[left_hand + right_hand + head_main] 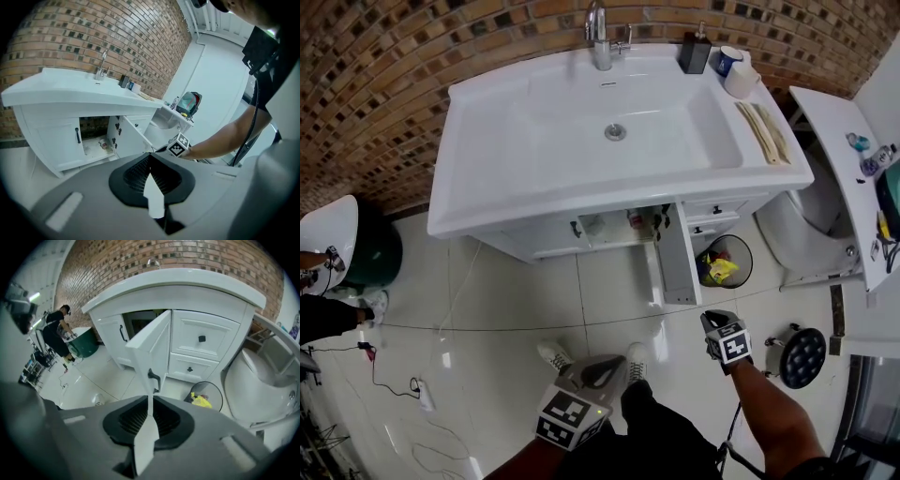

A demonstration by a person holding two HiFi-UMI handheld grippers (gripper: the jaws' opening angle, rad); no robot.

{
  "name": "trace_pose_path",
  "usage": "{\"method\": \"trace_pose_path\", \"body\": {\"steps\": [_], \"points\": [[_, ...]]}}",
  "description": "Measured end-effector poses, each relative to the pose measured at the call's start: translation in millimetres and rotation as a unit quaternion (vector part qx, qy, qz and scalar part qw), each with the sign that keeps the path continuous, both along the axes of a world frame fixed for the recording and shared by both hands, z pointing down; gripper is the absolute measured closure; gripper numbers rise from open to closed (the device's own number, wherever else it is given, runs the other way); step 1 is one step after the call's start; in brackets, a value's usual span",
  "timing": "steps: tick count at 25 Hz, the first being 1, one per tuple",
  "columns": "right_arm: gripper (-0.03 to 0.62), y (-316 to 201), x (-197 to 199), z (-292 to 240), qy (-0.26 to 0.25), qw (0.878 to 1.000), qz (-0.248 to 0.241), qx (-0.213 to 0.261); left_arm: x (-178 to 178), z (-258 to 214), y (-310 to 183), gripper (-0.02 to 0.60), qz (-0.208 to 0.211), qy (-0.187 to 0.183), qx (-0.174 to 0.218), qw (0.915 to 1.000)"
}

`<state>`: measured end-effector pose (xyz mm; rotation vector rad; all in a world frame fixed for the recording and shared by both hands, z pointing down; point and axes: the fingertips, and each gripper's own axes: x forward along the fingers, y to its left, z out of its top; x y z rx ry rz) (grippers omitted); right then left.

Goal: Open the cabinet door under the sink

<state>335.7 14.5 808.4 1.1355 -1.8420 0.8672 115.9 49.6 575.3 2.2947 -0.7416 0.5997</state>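
The white vanity (487, 202) carries a sink (615, 131). Its right cabinet door (678, 253) stands swung out toward me, edge on, and shows bottles inside (636, 220). The left door (539, 239) stays closed, with a black handle (577, 229). In the right gripper view the open door (152, 345) and its black handle (153, 377) lie just beyond my right gripper (150, 400), which is shut and empty. That right gripper (715, 321) hovers near the door's outer edge without touching it. My left gripper (600, 368) is low over the floor, shut on nothing (150, 158).
A black bin (724, 261) with yellow rubbish stands right of the open door, and a toilet (811, 230) is beyond it. A white shelf (848, 159) runs along the right. Cables and a power strip (422, 394) lie on the floor at left, near a green tub (370, 253).
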Motion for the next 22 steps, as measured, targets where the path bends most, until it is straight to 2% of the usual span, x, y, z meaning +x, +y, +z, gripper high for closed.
{"method": "trace_pose_path", "body": {"steps": [2, 6, 10, 13, 18, 22], "points": [[0.576, 2, -9, -28, -0.044, 0.999, 0.014, 0.002, 1, -9, -6, 0.565, -0.005, 0.008, 0.003, 0.9999], [0.588, 12, -44, -110, -0.131, 0.991, 0.003, 0.026, -7, -32, -1, 0.565, -0.015, 0.007, 0.008, 0.9998], [0.594, 4, -81, -217, -0.231, 0.969, -0.004, 0.082, -25, -66, -4, 0.565, -0.045, 0.003, 0.03, 0.9985], [0.594, -6, -97, -285, -0.285, 0.95, 0.001, 0.125, -43, -89, -5, 0.565, -0.072, 0.001, 0.047, 0.9963], [0.594, 11, -125, -351, -0.331, 0.929, 0.002, 0.164, -68, -118, 20, 0.565, -0.081, 0.008, 0.053, 0.9952], [0.594, 38, -153, -377, -0.328, 0.926, -0.018, 0.185, -88, -133, 35, 0.565, -0.083, 0.021, 0.059, 0.9946]]}}
